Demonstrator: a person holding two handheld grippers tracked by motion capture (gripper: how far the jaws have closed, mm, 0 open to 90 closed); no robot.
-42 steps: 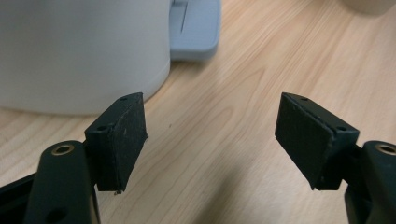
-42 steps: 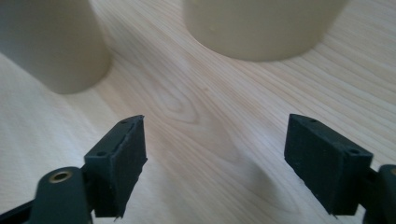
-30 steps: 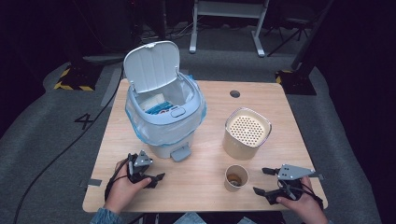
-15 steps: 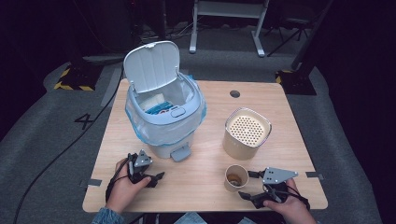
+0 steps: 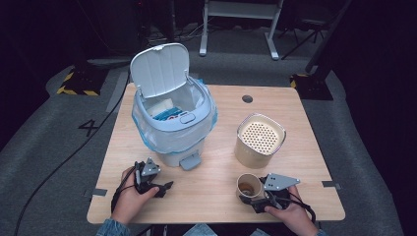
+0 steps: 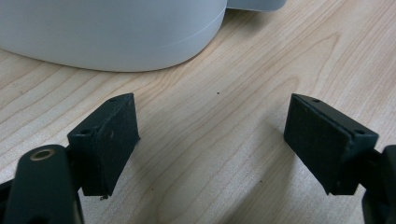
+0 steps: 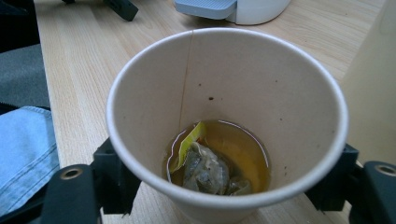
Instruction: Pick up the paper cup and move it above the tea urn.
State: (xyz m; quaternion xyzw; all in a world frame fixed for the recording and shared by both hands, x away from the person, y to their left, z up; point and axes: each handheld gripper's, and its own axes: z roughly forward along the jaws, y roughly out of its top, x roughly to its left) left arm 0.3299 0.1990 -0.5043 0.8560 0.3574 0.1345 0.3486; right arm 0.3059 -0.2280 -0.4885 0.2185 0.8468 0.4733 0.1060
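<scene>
Paper cup (image 7: 224, 116) between right gripper (image 7: 224, 186) pads; jaws closing

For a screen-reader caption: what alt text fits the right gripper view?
A paper cup stands on a wooden table between the right gripper's two black jaws, which have just been closing. In it, a used tea bag sits in a little amber liquid.

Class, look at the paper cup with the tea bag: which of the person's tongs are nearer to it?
Right. The right tongs straddle the paper cup, jaws just closing around it. The left tongs rest open across the table, by the bin's base.
</scene>
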